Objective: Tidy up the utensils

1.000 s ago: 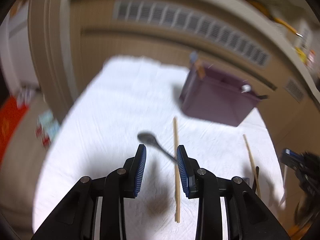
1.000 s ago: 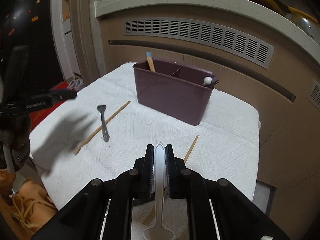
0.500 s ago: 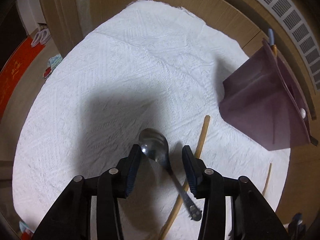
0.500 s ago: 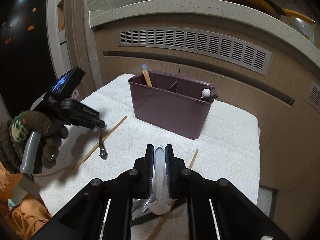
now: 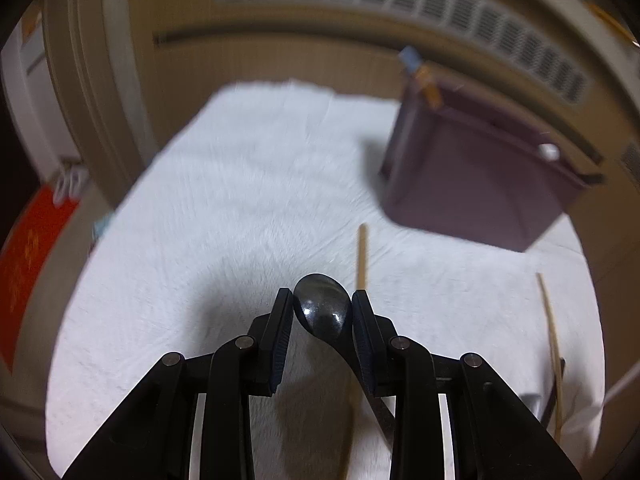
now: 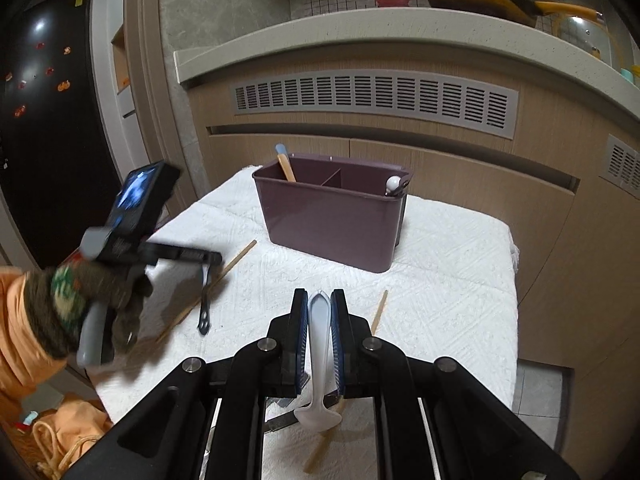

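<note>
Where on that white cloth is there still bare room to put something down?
The widest bare patch of the white cloth lies left of the purple caddy. Another lies between the caddy and the cloth's right edge. It is crowded nearer the camera, around the chopsticks, the metal spoon and both hand-held grippers.

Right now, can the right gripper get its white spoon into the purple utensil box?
Probably yes. The right gripper holds the white spoon, and nothing stands between it and the open-topped purple box ahead.

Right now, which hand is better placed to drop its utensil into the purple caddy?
Right. The right gripper already clamps the white spoon, aimed at the caddy. The left gripper, jaws just closing, grips the metal spoon low by the cloth.
</note>
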The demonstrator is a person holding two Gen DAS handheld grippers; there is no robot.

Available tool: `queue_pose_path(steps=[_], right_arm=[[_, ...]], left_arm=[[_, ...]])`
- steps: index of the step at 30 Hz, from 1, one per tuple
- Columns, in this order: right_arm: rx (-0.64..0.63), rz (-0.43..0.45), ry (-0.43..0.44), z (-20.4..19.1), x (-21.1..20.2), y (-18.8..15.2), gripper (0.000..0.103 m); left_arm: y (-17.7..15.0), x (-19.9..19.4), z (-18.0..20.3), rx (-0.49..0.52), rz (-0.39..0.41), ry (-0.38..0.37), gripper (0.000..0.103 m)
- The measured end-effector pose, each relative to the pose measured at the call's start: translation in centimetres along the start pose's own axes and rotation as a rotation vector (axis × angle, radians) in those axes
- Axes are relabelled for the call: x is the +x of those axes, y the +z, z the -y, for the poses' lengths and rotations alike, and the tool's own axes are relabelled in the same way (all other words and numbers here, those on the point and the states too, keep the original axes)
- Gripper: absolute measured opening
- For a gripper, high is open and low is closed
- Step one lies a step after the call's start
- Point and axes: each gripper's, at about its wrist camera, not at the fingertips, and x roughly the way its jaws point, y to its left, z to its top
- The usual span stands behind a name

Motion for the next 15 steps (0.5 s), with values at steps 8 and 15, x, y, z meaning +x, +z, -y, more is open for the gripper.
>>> queue_pose_path(steps=[8, 15], right_arm=[[0.034, 0.030, 0.002, 0.2, -1.2, 2.5, 0.011], [0.004, 0.187, -0.052, 0.0, -4.7, 8.9, 0.011]], left_arm=[[-0.2, -10.4, 2.7, 0.164, 0.394, -0.034, 0.031], [6.6, -16.5, 4.6, 0.237, 0.635, -0.126, 0.031]])
